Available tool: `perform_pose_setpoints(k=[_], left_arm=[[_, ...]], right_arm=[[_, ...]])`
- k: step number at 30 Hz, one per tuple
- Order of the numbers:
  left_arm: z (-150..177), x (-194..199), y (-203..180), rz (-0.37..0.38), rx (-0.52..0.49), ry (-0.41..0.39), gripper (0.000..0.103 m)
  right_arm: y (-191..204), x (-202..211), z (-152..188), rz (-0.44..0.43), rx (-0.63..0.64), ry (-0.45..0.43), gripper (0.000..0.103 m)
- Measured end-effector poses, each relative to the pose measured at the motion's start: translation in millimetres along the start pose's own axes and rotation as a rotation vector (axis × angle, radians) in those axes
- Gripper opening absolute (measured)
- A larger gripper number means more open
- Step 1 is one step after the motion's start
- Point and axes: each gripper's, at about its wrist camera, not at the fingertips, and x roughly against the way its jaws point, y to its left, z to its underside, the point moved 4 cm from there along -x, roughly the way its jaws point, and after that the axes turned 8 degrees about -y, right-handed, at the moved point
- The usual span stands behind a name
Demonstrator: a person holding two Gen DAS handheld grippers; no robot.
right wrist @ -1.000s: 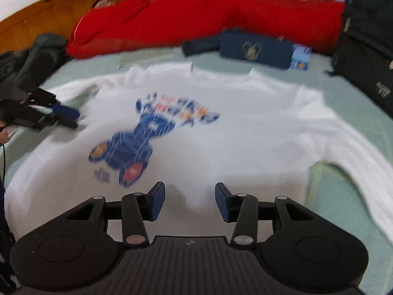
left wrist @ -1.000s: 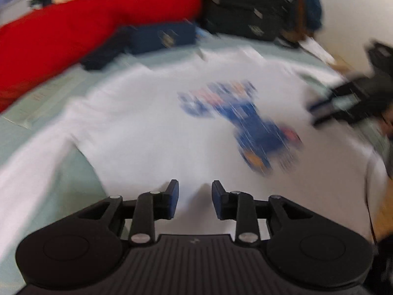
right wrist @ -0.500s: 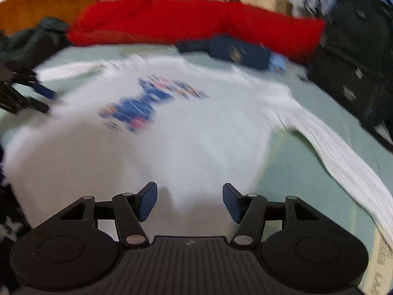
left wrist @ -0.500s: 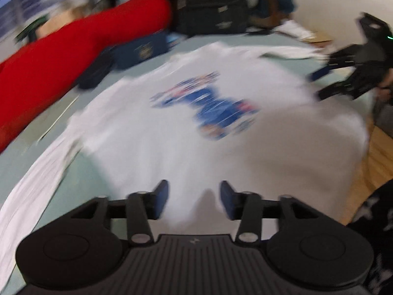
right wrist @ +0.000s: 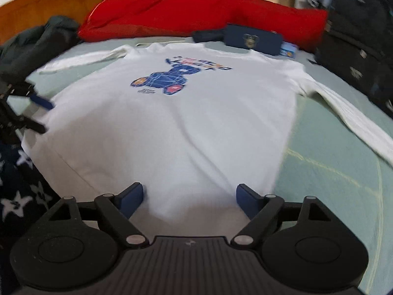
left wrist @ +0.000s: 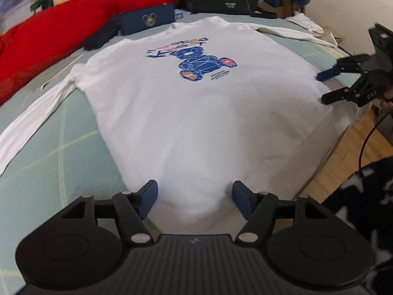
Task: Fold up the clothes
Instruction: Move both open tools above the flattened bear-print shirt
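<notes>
Lower frame, both views: left gripper (left wrist: 195,198) and right gripper (right wrist: 189,200), fingers spread wide, empty, at the hem of a white long-sleeved shirt (left wrist: 196,103). Centre: shirt flat, print up, sleeves outstretched on green bedspread (left wrist: 61,147); unfolded, so either gripper would next need to close on a hem corner or sleeve. Upper frame: red bedding (right wrist: 196,17).

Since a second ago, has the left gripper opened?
Yes. The left gripper now stands open, its pads spread much wider over the white shirt's hem than before.
</notes>
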Motion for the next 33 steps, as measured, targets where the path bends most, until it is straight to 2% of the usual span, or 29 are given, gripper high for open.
perform_pose_setpoints(k=[1,3,6,9,11,16,18,19,21,23,27,30,33], left_arm=[[-4.4,2.0,1.7,-0.004,0.005,0.004,0.068],[-24.5,4.9,1.4,-0.032,-0.020,-0.038,0.069],[-71.1,-7.5,4.7,-0.085,-0.025,-0.112,0.069],[-111.6,-39.8,9.7,-0.130,0.031,-0.157,0.073],[-125.0,-67.9,12.3,-0.140,0.078,-0.164,0.073],[-90.8,-101.4,6.2,-0.153,0.155,-0.124,0.073],[-77.2,-114.0,3.7,-0.158,0.185,-0.110,0.074],[-72.0,-108.1,1.9,-0.155,0.192,-0.132,0.075],[-71.8,-99.4,1.8,-0.167,0.211,-0.114,0.075],[-81.1,-95.5,-2.0,-0.212,0.192,-0.097,0.075],[-101.8,-93.4,-18.5,-0.283,0.132,-0.117,0.075],[-108.5,-94.1,-38.9,-0.254,0.177,-0.157,0.075],[-112.5,-98.0,-60.4,-0.223,0.189,-0.185,0.075]], right_arm=[[-1.1,2.3,-5.0,0.004,-0.016,-0.011,0.087],[-1.2,2.1,-23.0,0.009,-0.029,-0.056,0.087],[3.5,-8.5,-58.9,0.004,-0.028,-0.134,0.091],[5.2,-35.0,-84.1,0.031,-0.033,-0.159,0.092],[4.2,-57.7,-91.0,0.058,-0.054,-0.138,0.092],[-6.5,-84.2,-58.1,0.136,-0.105,-0.039,0.092],[-9.8,-72.7,-41.3,0.127,-0.106,-0.054,0.098],[-12.3,-64.2,-34.8,0.113,-0.113,-0.058,0.099],[-23.5,-47.6,-28.9,0.099,-0.144,-0.067,0.099],[-46.7,-33.3,-29.3,0.115,-0.210,-0.085,0.099],[-122.5,-4.9,-33.6,0.296,-0.352,-0.159,0.099],[-180.3,12.8,-35.2,0.404,-0.385,-0.224,0.099],[-237.2,12.7,-31.3,0.461,-0.458,-0.231,0.099]])
